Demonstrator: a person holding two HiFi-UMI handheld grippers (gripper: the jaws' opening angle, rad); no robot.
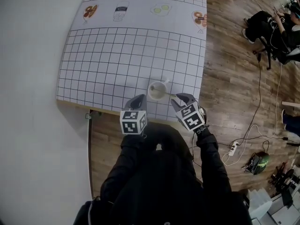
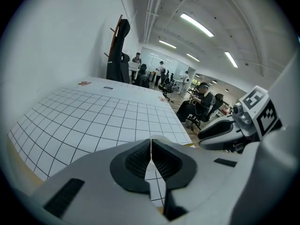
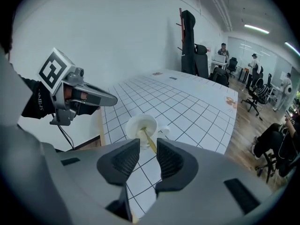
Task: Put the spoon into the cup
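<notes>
A large room with a wood floor [image 1: 234,78] fills the right side of the head view, and a white wall [image 1: 28,78] runs down its left. Cables [image 1: 255,125] and a power strip [image 1: 233,147] lie on the floor at lower right, and seated people [image 1: 276,27] show in the upper right corner. The gripper views show long ceiling lights [image 2: 197,25] and a coat stand [image 3: 187,36] against the wall.

The table [image 1: 117,55] is white with a black grid, and small food pictures [image 1: 90,11] are printed along its far edge at the top of the frame.

A white cup [image 1: 158,90] with a side handle stands near the table's lower right edge, between the tips of the two tools. The spoon [image 3: 149,141] stands in the cup with its bowl down. Its thin yellowish handle leans over the rim toward the lower right.

The left hand-held gripper [image 2: 151,158] has its jaws pressed together with nothing between them, just left of the cup. The right hand-held gripper [image 3: 148,158] has its jaws apart. The end of the spoon's handle sits in the gap, and neither pad presses on it.
</notes>
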